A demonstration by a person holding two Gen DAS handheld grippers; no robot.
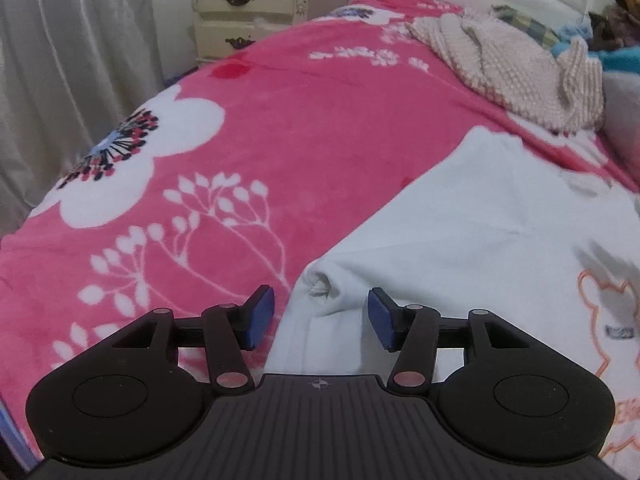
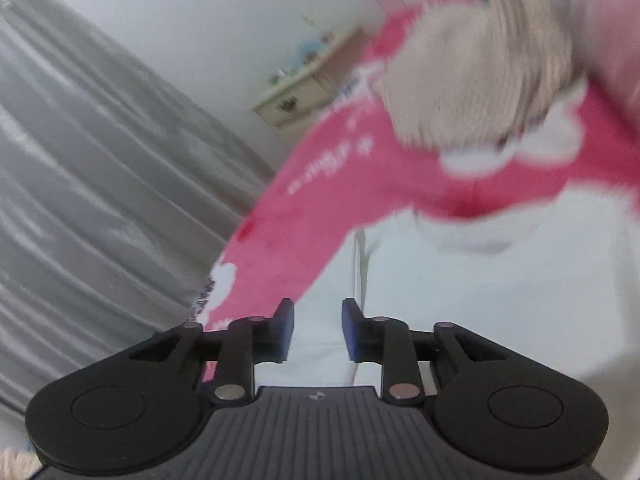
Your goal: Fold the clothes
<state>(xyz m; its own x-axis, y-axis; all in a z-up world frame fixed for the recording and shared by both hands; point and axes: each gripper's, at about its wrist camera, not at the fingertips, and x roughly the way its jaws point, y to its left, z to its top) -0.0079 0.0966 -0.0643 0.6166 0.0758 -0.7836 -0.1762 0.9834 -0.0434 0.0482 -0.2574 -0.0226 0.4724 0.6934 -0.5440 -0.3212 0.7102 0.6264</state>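
A white garment (image 1: 472, 232) with an orange cartoon print lies flat on the pink flowered blanket (image 1: 280, 128). Its rolled cuff or corner (image 1: 320, 280) sits just ahead of my left gripper (image 1: 322, 316), whose blue pads stand apart above the cloth, holding nothing. In the blurred right wrist view the same white garment (image 2: 460, 280) shows its neckline at the far end. My right gripper (image 2: 318, 330) hovers over its left side, its jaws parted with no cloth pinched between them.
A beige knitted garment (image 1: 504, 68) lies crumpled near the headboard, with other clothes and a soft toy (image 1: 616, 12) beside it. A cream nightstand (image 1: 260, 12) stands past the bed's far side. Grey curtains (image 1: 60, 60) hang along the left.
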